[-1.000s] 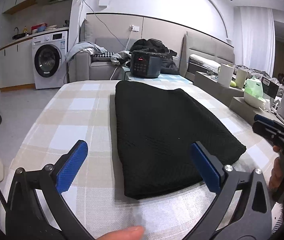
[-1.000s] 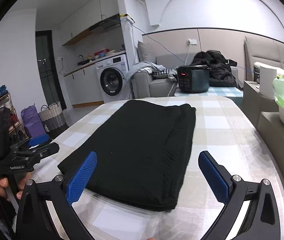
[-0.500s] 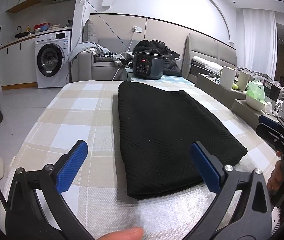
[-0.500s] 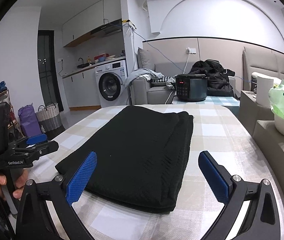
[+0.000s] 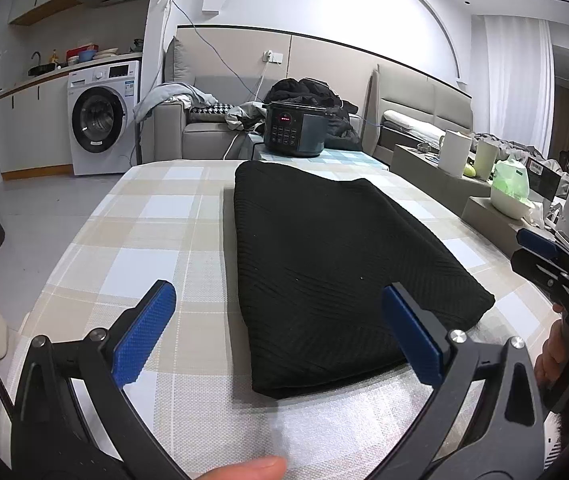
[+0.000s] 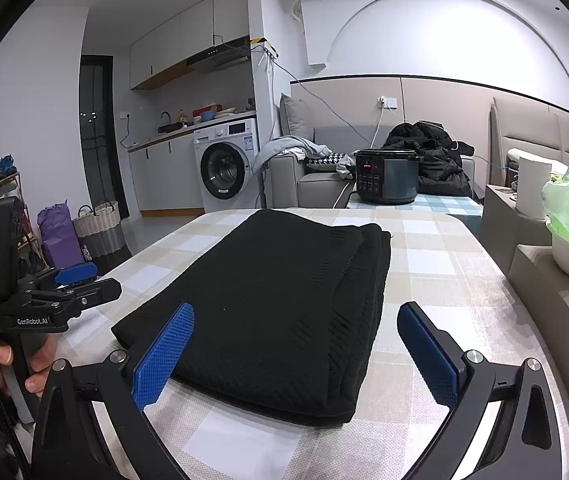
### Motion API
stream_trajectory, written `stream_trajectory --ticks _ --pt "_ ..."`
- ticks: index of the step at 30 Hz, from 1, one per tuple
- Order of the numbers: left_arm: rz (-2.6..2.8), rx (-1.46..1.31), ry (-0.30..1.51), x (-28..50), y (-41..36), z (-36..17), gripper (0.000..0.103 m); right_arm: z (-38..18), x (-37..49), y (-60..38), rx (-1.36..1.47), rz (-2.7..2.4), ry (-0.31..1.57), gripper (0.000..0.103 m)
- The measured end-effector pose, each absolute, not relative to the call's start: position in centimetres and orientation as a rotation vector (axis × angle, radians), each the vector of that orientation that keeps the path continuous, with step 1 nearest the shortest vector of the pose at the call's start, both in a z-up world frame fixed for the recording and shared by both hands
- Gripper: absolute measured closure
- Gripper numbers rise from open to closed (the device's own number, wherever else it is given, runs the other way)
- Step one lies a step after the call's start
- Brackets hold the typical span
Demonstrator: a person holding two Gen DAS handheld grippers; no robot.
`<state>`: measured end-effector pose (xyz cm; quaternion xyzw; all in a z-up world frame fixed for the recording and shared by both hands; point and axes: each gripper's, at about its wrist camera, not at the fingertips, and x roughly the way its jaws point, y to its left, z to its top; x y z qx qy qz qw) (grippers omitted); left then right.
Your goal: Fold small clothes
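A black folded garment (image 5: 324, 264) lies flat on the checked table (image 5: 156, 216) — left hand-held gripper (image 5: 280, 336) and right hand-held gripper (image 6: 296, 352) both spread wide, holding nothing.

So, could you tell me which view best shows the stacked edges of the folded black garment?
The right wrist view: the black garment shows its layered edges along its right side there. The left wrist view shows mostly its smooth top and near edge.
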<state>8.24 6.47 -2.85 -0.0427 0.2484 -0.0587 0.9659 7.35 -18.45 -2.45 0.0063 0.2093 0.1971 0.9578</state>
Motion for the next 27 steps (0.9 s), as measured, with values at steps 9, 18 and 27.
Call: stream_trajectory --ticks 9,18,27 --pt "-0.119 -0.086 0.502 8.25 6.43 -2.87 0.001 -2.47 7.38 -18.62 0.016 0.4 0.429 0.0" --pt "-0.118 -0.087 0.503 8.24 6.39 -2.88 0.001 -2.49 7.36 -18.61 0.016 0.399 0.43 0.0" --pt "-0.12 -0.088 0.504 8.25 6.37 -2.9 0.001 -2.48 7.33 -18.62 0.016 0.398 0.432 0.0"
